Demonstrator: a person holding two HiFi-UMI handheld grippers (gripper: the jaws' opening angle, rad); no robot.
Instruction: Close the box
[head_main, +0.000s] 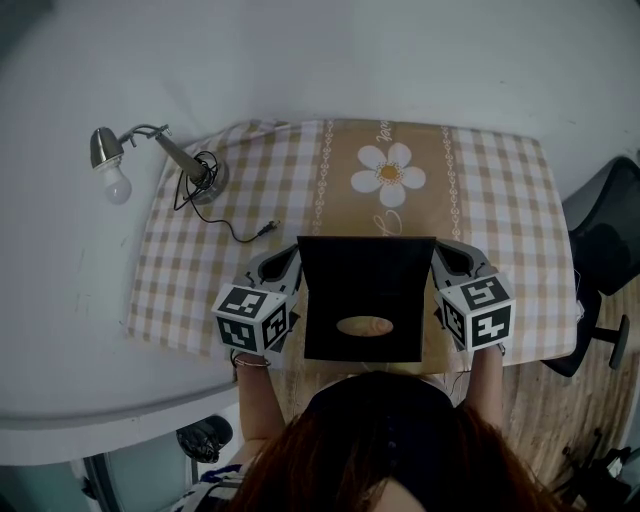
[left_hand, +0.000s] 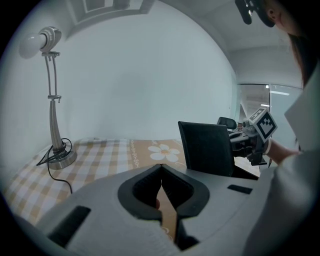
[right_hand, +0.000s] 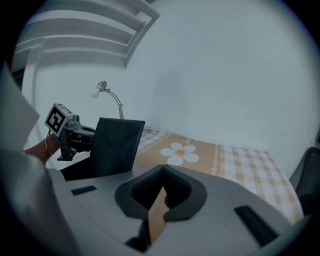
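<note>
Both pairs of jaws are clenched together on nothing. The left gripper and the right gripper flank the black box, each just beside one side wall. It stands open, lid upright, on the checked tablecloth.

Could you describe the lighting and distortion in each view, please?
Head view: dim, flat light; the open box is a near-featureless black. Left gripper view: strong fisheye, black vignette; the lamp is sharp. Right gripper view: same vignette, cool dull light.
</note>
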